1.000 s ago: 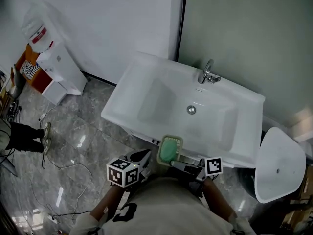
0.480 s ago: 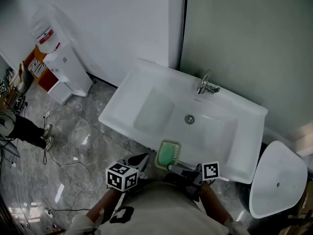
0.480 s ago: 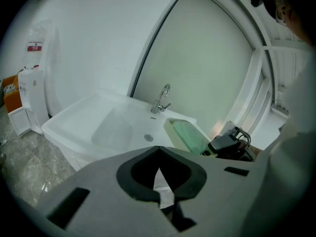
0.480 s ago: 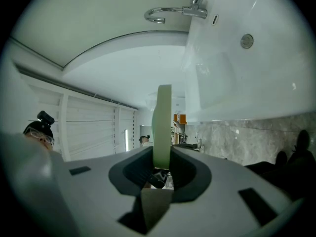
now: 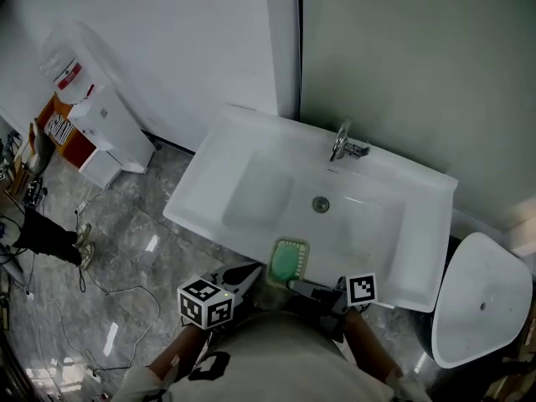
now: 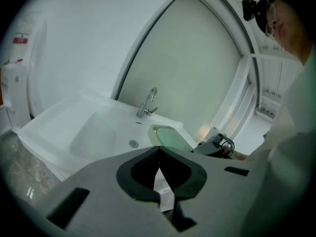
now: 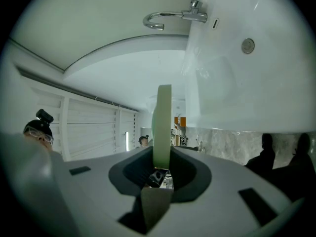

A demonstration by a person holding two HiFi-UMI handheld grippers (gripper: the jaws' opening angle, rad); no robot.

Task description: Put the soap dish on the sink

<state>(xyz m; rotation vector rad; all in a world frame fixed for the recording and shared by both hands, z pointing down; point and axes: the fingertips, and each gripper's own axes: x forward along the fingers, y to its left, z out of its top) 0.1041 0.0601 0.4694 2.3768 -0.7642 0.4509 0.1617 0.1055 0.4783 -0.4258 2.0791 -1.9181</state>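
Right tool [image 7: 161, 157] clamps the green dish [image 5: 289, 260] by its rim, sink [image 5: 251, 153] just ahead; left tool [image 6: 159, 157], beside it, has jaws together on nothing.

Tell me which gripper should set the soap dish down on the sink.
Right. The right gripper is clamped on the soap dish, holding it at the front edge of the sink. The left gripper is shut and empty beside it.
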